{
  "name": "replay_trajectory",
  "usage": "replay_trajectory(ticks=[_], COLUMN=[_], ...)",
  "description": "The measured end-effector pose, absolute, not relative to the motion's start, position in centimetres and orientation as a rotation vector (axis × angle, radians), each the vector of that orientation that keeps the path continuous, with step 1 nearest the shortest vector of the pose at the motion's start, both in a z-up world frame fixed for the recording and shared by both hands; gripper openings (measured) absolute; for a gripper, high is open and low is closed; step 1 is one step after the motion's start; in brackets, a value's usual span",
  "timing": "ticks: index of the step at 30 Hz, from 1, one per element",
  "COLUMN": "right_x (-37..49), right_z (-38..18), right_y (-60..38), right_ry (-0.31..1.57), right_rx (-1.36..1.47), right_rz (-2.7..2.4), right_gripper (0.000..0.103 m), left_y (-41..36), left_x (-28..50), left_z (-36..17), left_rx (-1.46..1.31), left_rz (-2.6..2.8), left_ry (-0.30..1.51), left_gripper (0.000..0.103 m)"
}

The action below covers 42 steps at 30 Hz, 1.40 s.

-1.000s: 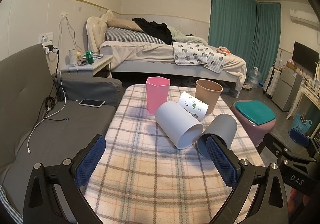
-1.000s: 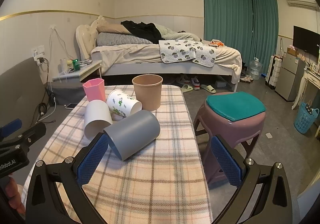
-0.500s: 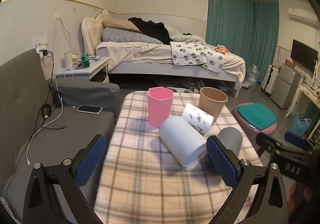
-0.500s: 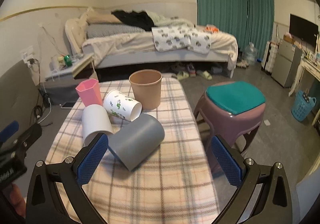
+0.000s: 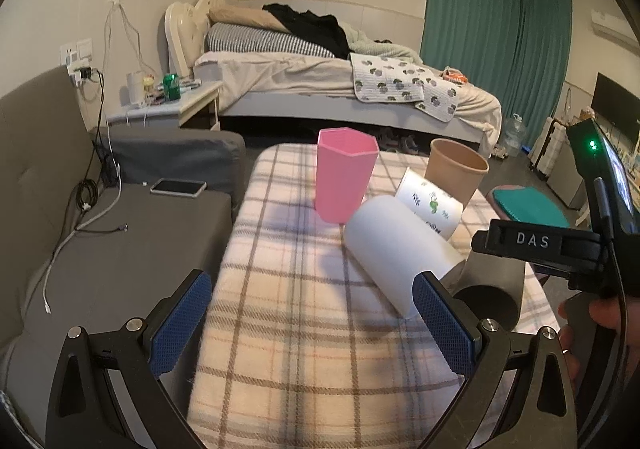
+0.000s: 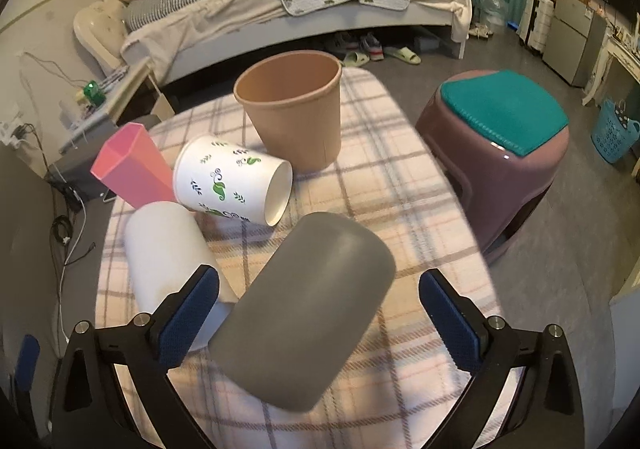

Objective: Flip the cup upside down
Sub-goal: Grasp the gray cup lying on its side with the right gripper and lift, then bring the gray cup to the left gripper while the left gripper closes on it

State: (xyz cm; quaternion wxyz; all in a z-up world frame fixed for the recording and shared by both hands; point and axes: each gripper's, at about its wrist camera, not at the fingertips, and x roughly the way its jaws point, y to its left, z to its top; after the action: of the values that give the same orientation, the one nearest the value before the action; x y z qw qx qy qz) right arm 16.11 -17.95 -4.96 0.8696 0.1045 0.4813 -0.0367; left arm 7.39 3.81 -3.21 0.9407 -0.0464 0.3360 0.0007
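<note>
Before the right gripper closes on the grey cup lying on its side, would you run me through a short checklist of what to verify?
1. Right gripper open wide enough: ok, its jaws stand apart on either side of the grey cup.
2. Cup between the fingers: ok, no contact yet.
3. White cup clear of the left finger: not ok, it lies right behind it.
4. Left gripper out of the way: ok, open, holding nothing.
5. Free tablecloth to set the cup down: ok.
6. Cup empty: cannot tell.
</note>
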Motion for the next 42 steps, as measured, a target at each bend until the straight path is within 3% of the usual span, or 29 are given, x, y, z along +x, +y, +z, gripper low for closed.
replay_trajectory(ticks=[3,10,12,42], right_x=[16.5,16.5,16.5,3.8], right_z=[-5.4,-6.9,-7.0,-6.4], right_y=[-18.0,-18.2,-18.1,-14.7], right_ry=[1.026,1.082,1.092,1.098], right_rx=[0.235,0.301,0.298,0.153], right_rz=[-0.085,-0.057,-0.032,0.230], right_gripper=[0.092,0.088,0.082,0.073], left_y=[3.9,3.8,3.7,5.4], left_x=[7.4,7.3,7.3,1.9], left_z=[-3.6,-3.5,-3.4,-1.0], left_rx=[-0.110,-0.104,-0.104,-0.069], left_rz=[-0.003,-0.011,-0.014,0.055], left_ry=[0.697,0.704,0.712,0.778], left_gripper=[0.103,0.103,0.103,0.103])
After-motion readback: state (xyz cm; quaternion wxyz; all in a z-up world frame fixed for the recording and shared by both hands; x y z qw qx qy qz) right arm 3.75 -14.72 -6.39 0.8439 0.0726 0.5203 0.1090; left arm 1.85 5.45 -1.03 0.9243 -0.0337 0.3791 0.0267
